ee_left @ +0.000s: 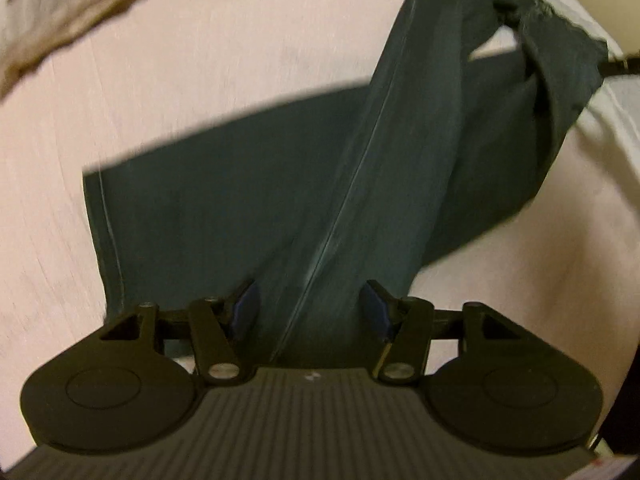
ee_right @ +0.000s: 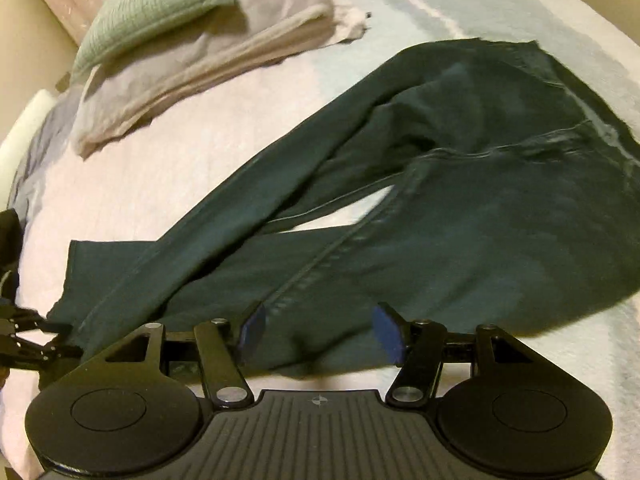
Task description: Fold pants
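Dark teal pants (ee_right: 460, 208) lie spread on a pink bed cover (ee_right: 168, 168). The waistband is at the upper right and both legs run down to the left, one crossing over the other. A cuff (ee_right: 80, 268) lies at the left. My right gripper (ee_right: 320, 330) hovers open over the nearer leg, its blue pads (ee_right: 254, 328) clear of the cloth. In the left wrist view the pants (ee_left: 240, 200) show a long seam. My left gripper (ee_left: 310, 308) is open, with the upper leg running between its pads (ee_left: 376, 306) unpinched.
A stack of folded grey and beige cloths (ee_right: 208, 52) with a green cushion (ee_right: 160, 4) on top sits at the back left of the bed. A tan cloth (ee_left: 52, 20) lies at the upper left. A black gripper mechanism (ee_right: 24, 336) shows by the cuff.
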Motion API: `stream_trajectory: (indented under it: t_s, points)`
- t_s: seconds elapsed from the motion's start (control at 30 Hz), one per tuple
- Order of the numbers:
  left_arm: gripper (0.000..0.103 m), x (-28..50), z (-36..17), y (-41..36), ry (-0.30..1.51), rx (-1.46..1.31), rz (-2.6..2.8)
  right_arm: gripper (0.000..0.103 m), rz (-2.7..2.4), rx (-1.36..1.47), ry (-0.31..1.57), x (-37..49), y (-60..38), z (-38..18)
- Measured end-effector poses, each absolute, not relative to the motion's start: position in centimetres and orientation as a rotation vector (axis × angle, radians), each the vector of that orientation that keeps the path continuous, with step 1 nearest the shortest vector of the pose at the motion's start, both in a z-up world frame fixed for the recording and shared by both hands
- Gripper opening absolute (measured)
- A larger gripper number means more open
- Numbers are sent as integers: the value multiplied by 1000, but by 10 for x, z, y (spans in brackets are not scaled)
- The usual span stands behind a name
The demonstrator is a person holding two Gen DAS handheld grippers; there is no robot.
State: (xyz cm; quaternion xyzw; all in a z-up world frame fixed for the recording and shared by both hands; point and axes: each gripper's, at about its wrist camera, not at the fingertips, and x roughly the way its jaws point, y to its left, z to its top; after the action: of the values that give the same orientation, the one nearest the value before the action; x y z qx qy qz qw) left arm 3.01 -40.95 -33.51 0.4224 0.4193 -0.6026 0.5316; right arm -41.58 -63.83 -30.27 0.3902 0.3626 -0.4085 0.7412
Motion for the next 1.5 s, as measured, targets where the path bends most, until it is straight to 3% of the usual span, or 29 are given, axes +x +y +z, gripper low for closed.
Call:
stream_trajectory:
  t_s: [0.07,0.13,0.23,0.5,0.7,0.83,1.0,1.13,1.27,1.5]
  points:
    - [36,42,-345,-404,1049,981,-1461,57,-896,852,806,-405,-639,-306]
    - [3,49,-348,-400,1051,993,-1477,57,-893,812,840,-392,-644,-306]
    - [1,62,-333,-396,1049,966,-1513,57,-842,656,901,-373,-662,-297]
    - [0,108,-260,-411,926,865,-1470,58,-718,117,1086,-372,-795,-301]
    - [0,144,-228,-447,844,815,-1314,58,-625,30,1175,-378,-893,-318]
    - [1,162,-223,-499,755,892,-1250,58,-668,78,1093,-377,-914,-310]
    - [1,207,-236,-556,667,902,-1079,59,-663,207,1054,-389,-868,-307]
    - [11,225,-238,-550,676,845,-985,59,-620,314,1032,-402,-805,-305]
    - [16,184,-242,-506,691,885,-1100,59,-564,348,1064,-398,-737,-305]
    - [34,72,-296,-396,752,1054,-1362,59,-352,148,1158,-368,-651,-310]
